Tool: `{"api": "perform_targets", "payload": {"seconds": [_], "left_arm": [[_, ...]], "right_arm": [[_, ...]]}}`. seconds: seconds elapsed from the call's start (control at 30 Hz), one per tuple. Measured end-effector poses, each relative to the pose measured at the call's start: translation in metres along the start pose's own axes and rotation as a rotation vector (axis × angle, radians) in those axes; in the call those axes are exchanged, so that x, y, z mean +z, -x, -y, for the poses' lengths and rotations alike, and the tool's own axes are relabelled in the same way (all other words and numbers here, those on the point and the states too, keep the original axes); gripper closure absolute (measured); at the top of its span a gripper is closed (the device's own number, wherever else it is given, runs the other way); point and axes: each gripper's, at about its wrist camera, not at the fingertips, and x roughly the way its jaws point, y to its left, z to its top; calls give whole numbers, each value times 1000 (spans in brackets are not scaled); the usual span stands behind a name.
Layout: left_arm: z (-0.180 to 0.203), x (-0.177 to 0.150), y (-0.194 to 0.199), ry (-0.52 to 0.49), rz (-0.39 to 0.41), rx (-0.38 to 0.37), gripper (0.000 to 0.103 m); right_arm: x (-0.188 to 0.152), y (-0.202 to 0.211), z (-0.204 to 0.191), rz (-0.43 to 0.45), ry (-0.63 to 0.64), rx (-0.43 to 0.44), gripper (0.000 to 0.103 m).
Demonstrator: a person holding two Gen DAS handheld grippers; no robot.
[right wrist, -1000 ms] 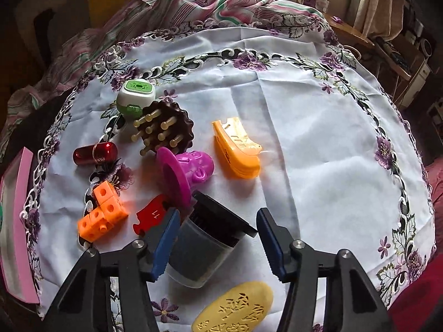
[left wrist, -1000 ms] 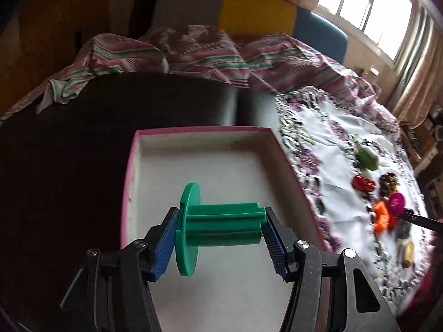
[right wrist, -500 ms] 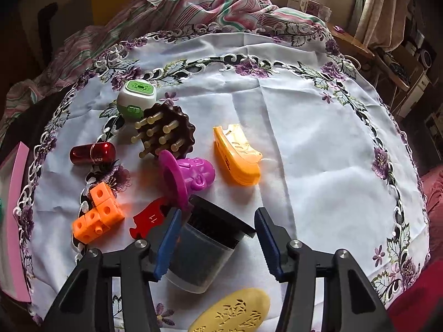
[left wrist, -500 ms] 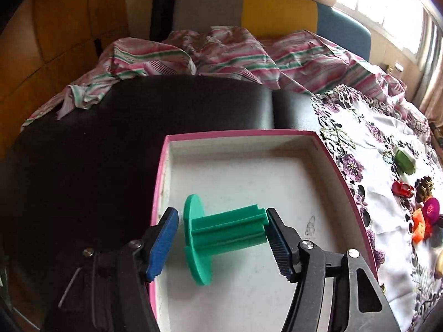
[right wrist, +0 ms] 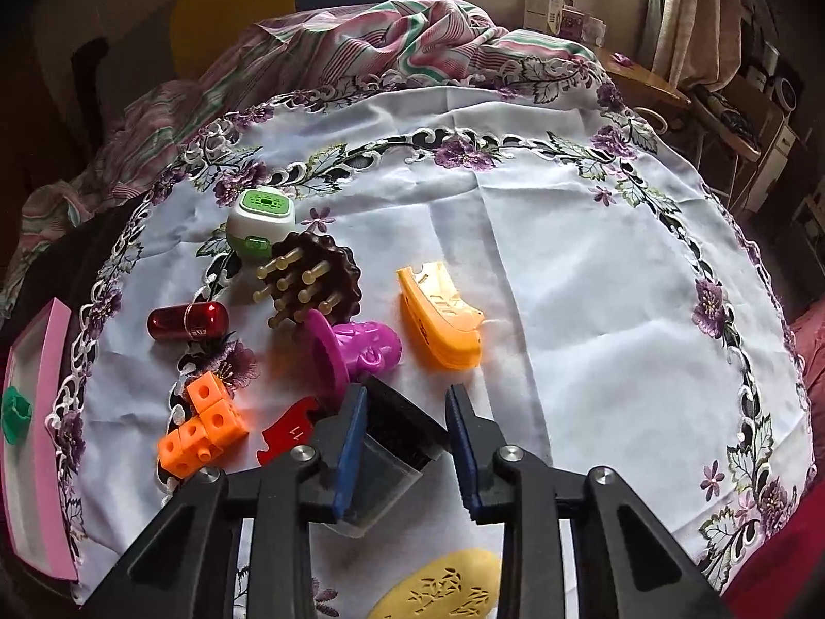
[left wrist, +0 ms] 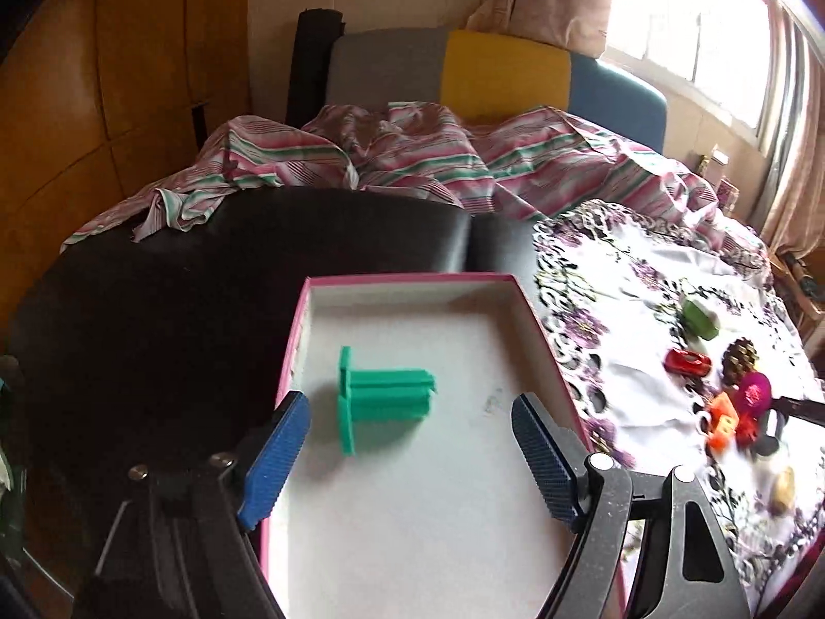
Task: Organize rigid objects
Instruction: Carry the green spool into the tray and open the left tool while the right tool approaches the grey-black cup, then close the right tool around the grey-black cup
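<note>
A green plastic spool (left wrist: pixel 379 397) lies on its side on the white floor of the pink-rimmed box (left wrist: pixel 412 278). My left gripper (left wrist: pixel 412 459) is open and empty, above the box and nearer than the spool. My right gripper (right wrist: pixel 407 443) is open, its fingers on either side of a dark clear jar with a black lid (right wrist: pixel 397 443) lying on the tablecloth, the left pad (right wrist: pixel 350 443) close against it. Around it lie a magenta piece (right wrist: pixel 361 348), an orange boat-shaped piece (right wrist: pixel 441 317), orange cubes (right wrist: pixel 203 425) and a red puzzle piece (right wrist: pixel 286 428).
A brown peg brush (right wrist: pixel 314 278), a green-white case (right wrist: pixel 260 222), a red capsule (right wrist: pixel 188 320) and a yellow embossed oval (right wrist: pixel 443 588) lie on the floral tablecloth (right wrist: pixel 567 258). The box edge (right wrist: pixel 46 412) is at far left. A black surface (left wrist: pixel 154 309) and striped bedding (left wrist: pixel 412 155) lie beyond.
My left gripper opened, let go of the green spool into the box and drew back. My right gripper moved forward around the black-lidded jar and narrowed.
</note>
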Motion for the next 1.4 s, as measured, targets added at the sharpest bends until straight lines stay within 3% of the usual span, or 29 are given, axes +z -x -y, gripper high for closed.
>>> {"api": "perform_targets", "payload": {"seconds": [0.23, 0.37, 0.43, 0.53, 0.67, 0.8, 1.03, 1.2, 1.23, 1.4], "left_arm": [[8, -15, 11, 0, -22, -43, 20], [7, -21, 15, 9, -32, -59, 20], [6, -23, 17, 15, -35, -68, 19], [4, -26, 20, 20, -37, -80, 18], [3, -28, 24, 21, -37, -81, 17], [2, -29, 23, 29, -44, -82, 17], [2, -29, 26, 20, -37, -87, 17], [4, -32, 28, 10, -34, -78, 17], [4, -33, 29, 4, -35, -72, 17], [1, -40, 31, -4, -45, -38, 17]], "right_arm": [[0, -4, 11, -39, -76, 50, 56], [0, -2, 18, -44, -132, 115, 36], [1, 1, 17, -27, -135, 117, 33], [0, 4, 10, -18, -99, 116, 30], [-5, -3, -13, -50, 31, 44, 25], [-13, -25, -21, -147, 79, -35, 25], [-10, -31, -2, -193, -57, 98, 25], [-8, -31, 5, -185, -104, 77, 50], [-9, -31, 4, -190, -96, 67, 59], [-11, -29, -3, -177, -34, -5, 60]]}}
